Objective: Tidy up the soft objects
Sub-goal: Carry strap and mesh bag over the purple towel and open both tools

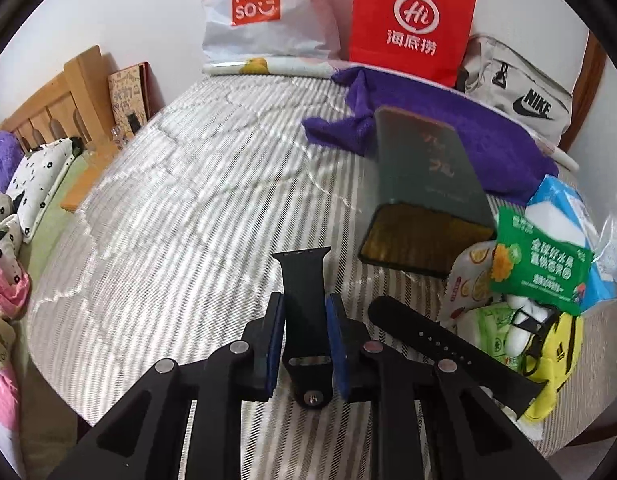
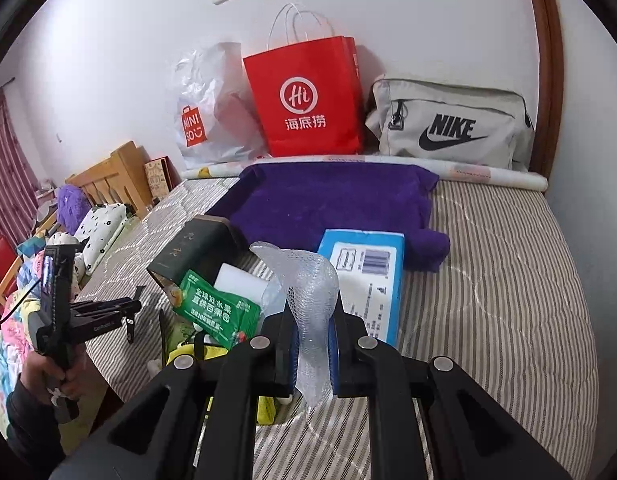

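Left wrist: ribbed black watch strap [image 1: 304, 320]

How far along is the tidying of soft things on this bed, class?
Done: nothing looks sorted yet; the purple towel lies spread out. In hand: the left gripper has a black watch strap between its pads, and the right gripper is shut on a clear mesh sleeve. Left: the second strap, green packet, tissue pack and yellow pouch sit piled together.

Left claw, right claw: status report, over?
Left claw straddles black strap, pads near it, contact unclear. Right claw shut on clear mesh sleeve. Second strap and packets crowd right.
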{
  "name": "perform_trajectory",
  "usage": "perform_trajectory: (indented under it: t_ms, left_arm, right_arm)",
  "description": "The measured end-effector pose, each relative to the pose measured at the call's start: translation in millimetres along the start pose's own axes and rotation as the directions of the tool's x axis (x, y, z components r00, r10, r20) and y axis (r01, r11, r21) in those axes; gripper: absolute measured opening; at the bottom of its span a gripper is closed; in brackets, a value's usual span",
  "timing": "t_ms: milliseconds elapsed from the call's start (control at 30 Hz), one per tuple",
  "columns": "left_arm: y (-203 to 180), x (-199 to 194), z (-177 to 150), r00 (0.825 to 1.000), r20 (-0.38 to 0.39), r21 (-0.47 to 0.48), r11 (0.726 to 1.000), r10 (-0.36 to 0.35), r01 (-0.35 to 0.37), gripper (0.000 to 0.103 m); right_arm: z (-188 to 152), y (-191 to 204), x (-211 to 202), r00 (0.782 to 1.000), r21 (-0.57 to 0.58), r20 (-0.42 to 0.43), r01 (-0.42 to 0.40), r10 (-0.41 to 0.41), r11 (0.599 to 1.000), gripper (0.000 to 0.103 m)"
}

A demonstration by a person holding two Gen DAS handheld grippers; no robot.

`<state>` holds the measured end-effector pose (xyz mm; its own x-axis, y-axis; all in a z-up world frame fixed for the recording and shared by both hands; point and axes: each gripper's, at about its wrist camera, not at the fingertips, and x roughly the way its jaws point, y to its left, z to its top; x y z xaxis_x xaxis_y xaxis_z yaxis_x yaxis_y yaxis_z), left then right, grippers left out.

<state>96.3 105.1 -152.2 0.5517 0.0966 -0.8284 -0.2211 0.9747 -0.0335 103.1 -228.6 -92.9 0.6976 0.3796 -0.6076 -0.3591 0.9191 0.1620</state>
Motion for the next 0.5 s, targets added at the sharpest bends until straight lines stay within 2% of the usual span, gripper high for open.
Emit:
perform_trajectory:
  t_ms: [133, 267, 400, 500]
  left_arm:
    - [9.7, -15.8, 9.9, 0.999, 0.031, -0.017, 1.000, -0.012, 0.013, 0.020]
    - [13.9, -31.8, 22.9, 0.996, 0.062, -0.022, 0.998, -0.060, 0.062, 0.020]
    - [8.4, -41.5, 38.2, 0.995, 0.088, 0.007, 0.999, -0.042, 0.041, 0.020]
    - [3.7, -47.1, 52.5, 0.993, 0.105, 0.021, 0.998, -0.053, 0.051, 0.020]
  right_arm:
    - [7.5, -0.2, 3.0, 1.000, -0.005, 0.006, 0.000, 0.000, 1.000, 0.012]
    - [16.0, -1.9, 7.8, 1.000, -0.005, 0.009, -0.006, 0.006, 1.000, 0.012]
    - [28.0, -2.4, 12.9, 1.000, -0.020, 0.021, -0.001, 0.001, 1.000, 0.012]
    - [37.4, -4.2, 18.0, 1.000, -0.022, 0.027, -0.003, 0.004, 1.000, 0.012]
